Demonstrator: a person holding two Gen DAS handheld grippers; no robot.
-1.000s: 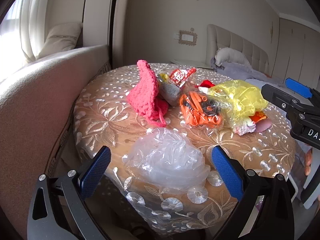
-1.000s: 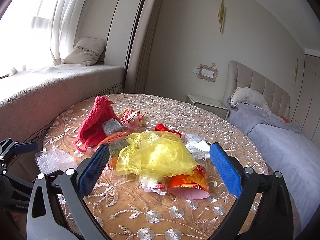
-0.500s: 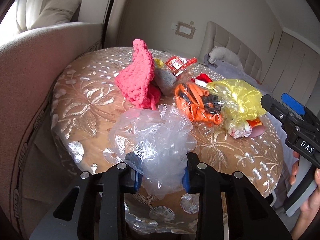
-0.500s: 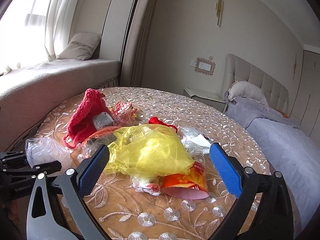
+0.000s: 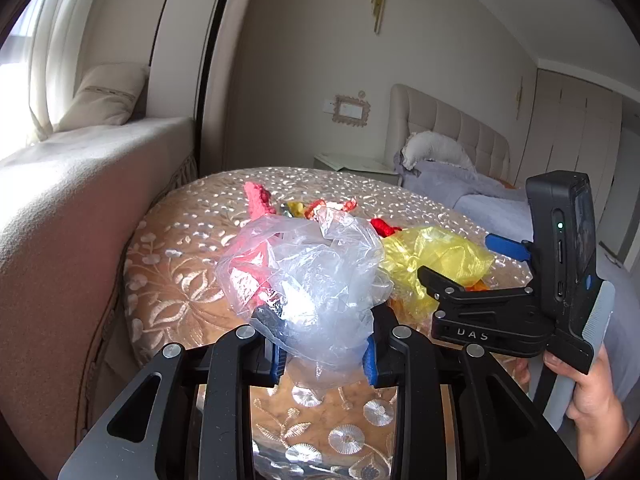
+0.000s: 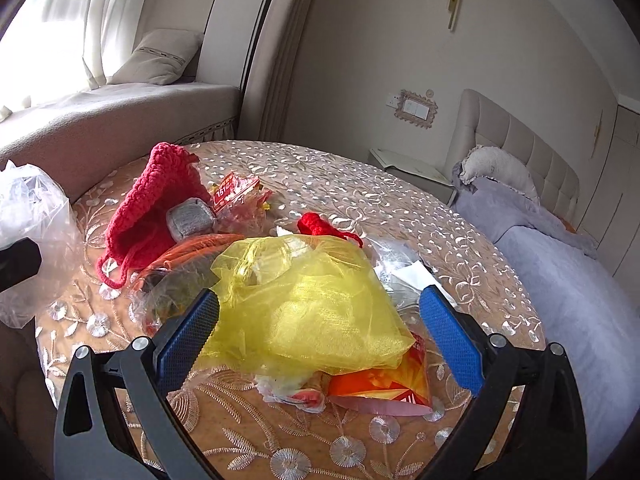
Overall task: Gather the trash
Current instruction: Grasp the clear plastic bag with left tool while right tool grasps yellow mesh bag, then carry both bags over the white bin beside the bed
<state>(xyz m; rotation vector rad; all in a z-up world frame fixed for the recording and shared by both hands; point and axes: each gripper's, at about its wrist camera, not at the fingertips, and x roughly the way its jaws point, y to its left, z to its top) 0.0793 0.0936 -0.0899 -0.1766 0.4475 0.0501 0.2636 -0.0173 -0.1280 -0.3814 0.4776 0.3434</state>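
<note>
Round table [image 6: 400, 208] under an embroidered cloth, litter heaped mid-top. Yellow mesh bag [image 6: 304, 304] on top of the heap: light, limp, likely to snag; best pinched at a bunched fold, not the flat. Clear plastic bag [image 5: 312, 276]: near weightless, slippery, crushes freely; off the table, pinched at its lower bunch. Left hand-held gripper [image 5: 324, 354] clamped on that bunch, jaws just drawn in. Right hand-held gripper [image 6: 320, 328] spread wide, straddling the yellow bag, pads apparently clear of it.

Black claws [image 5: 324, 356], blue pads [image 6: 452, 336]
</note>
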